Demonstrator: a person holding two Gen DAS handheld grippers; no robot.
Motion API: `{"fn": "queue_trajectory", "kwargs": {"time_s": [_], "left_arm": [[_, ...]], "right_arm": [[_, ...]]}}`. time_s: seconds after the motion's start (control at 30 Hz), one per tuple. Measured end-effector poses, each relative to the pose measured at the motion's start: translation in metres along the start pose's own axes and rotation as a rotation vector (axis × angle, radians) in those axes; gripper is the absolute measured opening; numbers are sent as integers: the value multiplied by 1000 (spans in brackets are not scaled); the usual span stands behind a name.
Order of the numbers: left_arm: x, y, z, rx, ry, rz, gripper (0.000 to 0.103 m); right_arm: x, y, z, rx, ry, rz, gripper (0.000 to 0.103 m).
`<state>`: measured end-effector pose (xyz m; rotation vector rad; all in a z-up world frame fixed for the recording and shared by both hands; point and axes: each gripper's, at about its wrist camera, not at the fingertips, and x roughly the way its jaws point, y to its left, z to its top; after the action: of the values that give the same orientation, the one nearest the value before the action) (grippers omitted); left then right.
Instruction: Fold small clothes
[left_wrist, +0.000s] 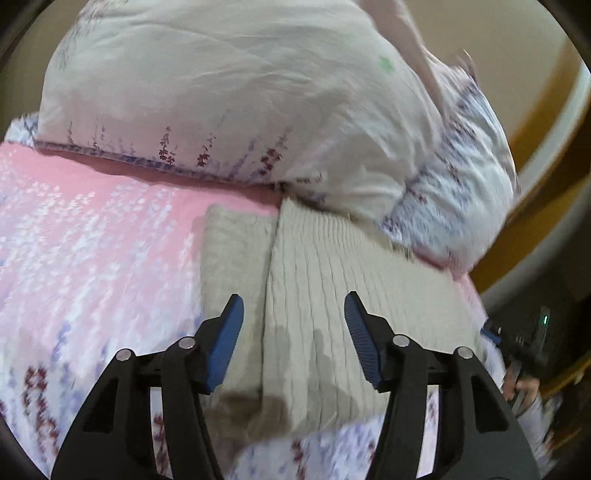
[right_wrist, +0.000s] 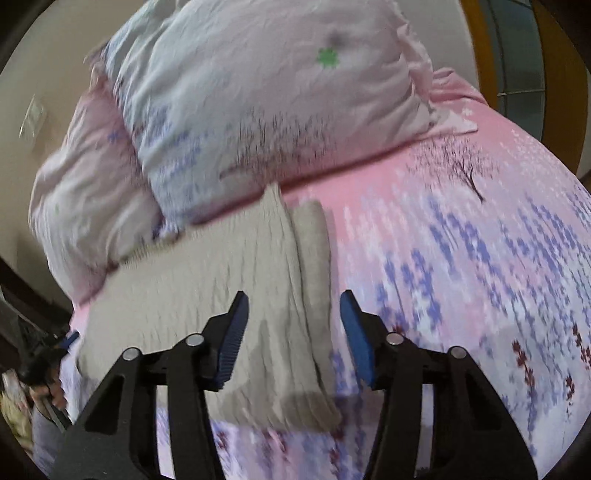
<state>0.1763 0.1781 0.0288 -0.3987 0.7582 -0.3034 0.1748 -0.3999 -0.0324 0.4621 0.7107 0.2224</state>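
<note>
A beige ribbed knit garment lies folded flat on the pink floral bedsheet, with a narrower folded strip along its left side in the left wrist view. My left gripper is open and empty, just above the garment's near part. In the right wrist view the same garment lies left of centre, its folded strip on the right. My right gripper is open and empty, over the garment's right edge.
A big floral pillow lies just behind the garment, also in the right wrist view, with a pink pillow beside it. The sheet stretches right. A wooden frame and dark floor items border the bed.
</note>
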Motion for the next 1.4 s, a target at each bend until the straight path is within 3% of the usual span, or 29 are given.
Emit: {"fn": "queue_trajectory", "kwargs": {"time_s": [0.2,0.3,0.4,0.53,0.67,0.83,1.0,1.17,1.3,1.4], "left_arm": [[6,-5,-15,40,47,47,55],[11,-11,-18,68,51,83,52],[14,-14,-20,67,64,66,42],[22,-19,-25,108,87,115,36],[23,-15,-26,72,92,91,12],[13,-12,-28,61,86,69,9],[2,-7,-29,65,78,69,9],[9,-3,-33,69,93,77,9],[4,-5,-35,73,75,71,10],[-8,-4,-33,53,48,76,12]], "right_arm": [[10,6,-17,-33,52,3,50],[12,6,-20,-37,59,8,42],[10,10,-23,-58,49,-1,39],[10,12,-25,-76,45,-7,39],[12,17,-28,-117,27,-27,20],[-4,19,-30,-124,-31,-11,15],[-12,16,-41,-100,-31,-22,13],[1,14,-44,-102,0,-105,16],[5,29,-41,-163,7,-210,36],[-6,38,-36,-160,-57,-239,48]]}}
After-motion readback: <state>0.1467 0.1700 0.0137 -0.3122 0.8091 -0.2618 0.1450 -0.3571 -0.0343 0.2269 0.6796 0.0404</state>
